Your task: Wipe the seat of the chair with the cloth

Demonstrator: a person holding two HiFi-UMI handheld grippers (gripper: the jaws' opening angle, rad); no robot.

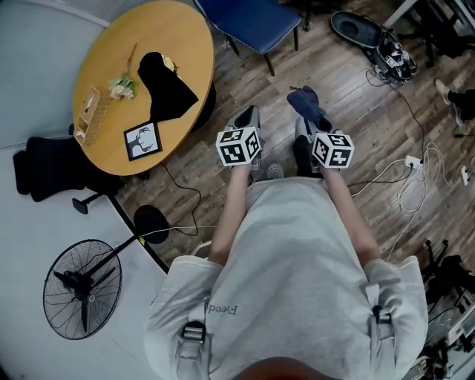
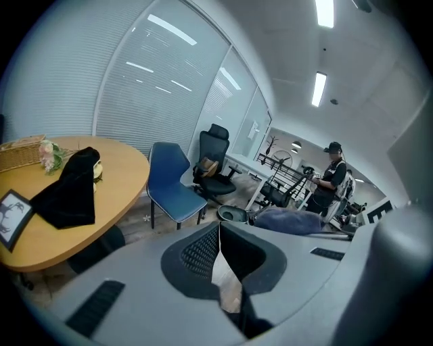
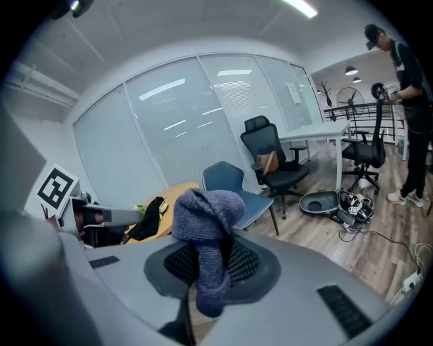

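Note:
The blue chair (image 1: pixel 252 18) stands on the wood floor ahead of me, beyond both grippers; its seat also shows in the left gripper view (image 2: pixel 177 203) and behind the cloth in the right gripper view (image 3: pixel 260 201). My right gripper (image 1: pixel 304 119) is shut on a bunched blue-grey cloth (image 1: pixel 308 104), which bulges above the jaws and hangs between them (image 3: pixel 206 216). My left gripper (image 1: pixel 247 122) is held level beside it, shut with nothing in it (image 2: pixel 220 233). Both are in the air, short of the chair. The cloth (image 2: pixel 291 221) shows at the right of the left gripper view.
A round wooden table (image 1: pixel 111 44) at the left carries a black garment (image 1: pixel 167 85), a framed picture (image 1: pixel 142 141), flowers and a basket. A black office chair (image 1: pixel 52 167) and a floor fan (image 1: pixel 82 289) stand left. Cables (image 1: pixel 415 171) lie at the right. A person (image 2: pixel 331 172) stands far off.

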